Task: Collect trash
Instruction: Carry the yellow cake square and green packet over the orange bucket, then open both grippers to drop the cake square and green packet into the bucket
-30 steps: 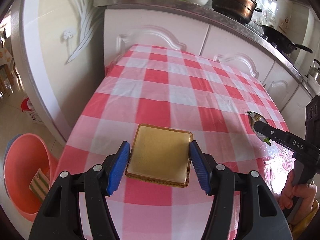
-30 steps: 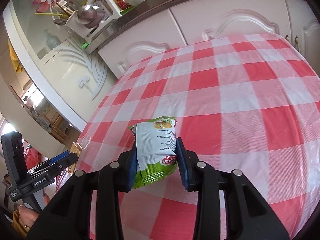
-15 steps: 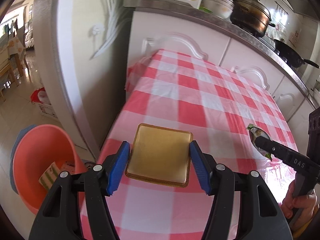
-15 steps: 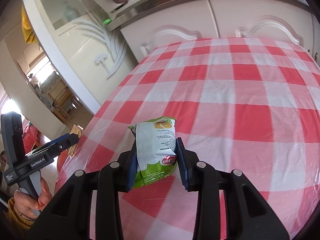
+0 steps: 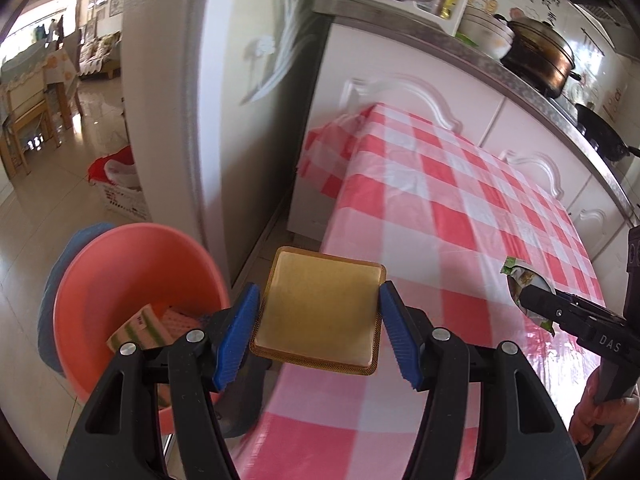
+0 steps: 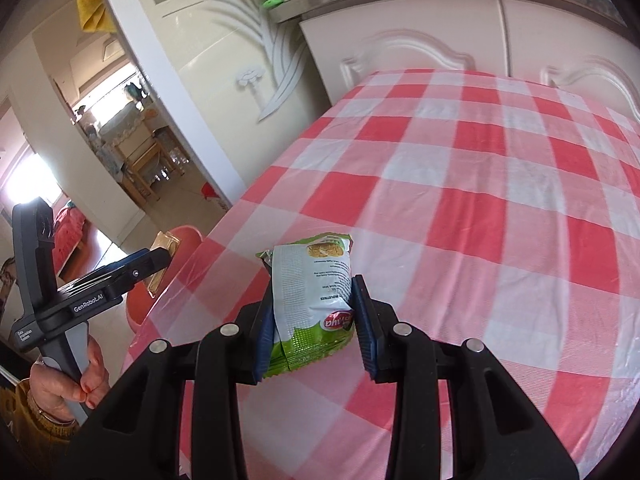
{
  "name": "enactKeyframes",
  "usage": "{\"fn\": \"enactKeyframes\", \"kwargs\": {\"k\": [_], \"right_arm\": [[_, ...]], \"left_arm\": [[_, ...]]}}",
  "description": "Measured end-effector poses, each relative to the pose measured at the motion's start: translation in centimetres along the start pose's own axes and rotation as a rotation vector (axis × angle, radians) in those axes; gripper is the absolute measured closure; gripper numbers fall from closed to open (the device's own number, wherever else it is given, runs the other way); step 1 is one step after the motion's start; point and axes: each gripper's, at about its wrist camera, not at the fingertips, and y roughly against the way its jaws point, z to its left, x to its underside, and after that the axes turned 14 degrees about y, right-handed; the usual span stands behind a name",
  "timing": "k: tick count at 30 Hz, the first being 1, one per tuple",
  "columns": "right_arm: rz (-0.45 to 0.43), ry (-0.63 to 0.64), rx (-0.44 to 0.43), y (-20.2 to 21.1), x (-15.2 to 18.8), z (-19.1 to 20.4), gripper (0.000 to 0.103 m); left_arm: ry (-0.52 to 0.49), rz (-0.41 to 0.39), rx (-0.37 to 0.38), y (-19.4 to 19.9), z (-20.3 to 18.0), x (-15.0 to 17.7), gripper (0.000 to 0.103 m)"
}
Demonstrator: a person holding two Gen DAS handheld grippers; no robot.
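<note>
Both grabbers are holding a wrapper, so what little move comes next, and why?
Probably the left gripper swings a bit further left, until it is over the pink bin, and drops its gold packet. The packet hangs just past the table edge, beside the bin's rim, not yet above the opening. The right gripper holds a chip bag over the table.

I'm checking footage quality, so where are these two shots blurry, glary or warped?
Left wrist view: the cupboard and checked tablecloth smear with motion blur, the gold packet stays sharp, and glare whitens the cloth's right edge. Right wrist view: the doorway blows out; fisheye bends the cabinet door.
</note>
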Motion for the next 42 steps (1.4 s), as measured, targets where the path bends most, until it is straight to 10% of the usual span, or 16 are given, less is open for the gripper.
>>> {"fn": "enactKeyframes", "kwargs": {"k": [42], "right_arm": [[0.120, 0.382, -0.270, -14.6, -9.8, 20.3, 0.064]], "left_arm": [[0.223, 0.022, -0.203, -2.8, 15.7, -0.8, 0.040]]}}
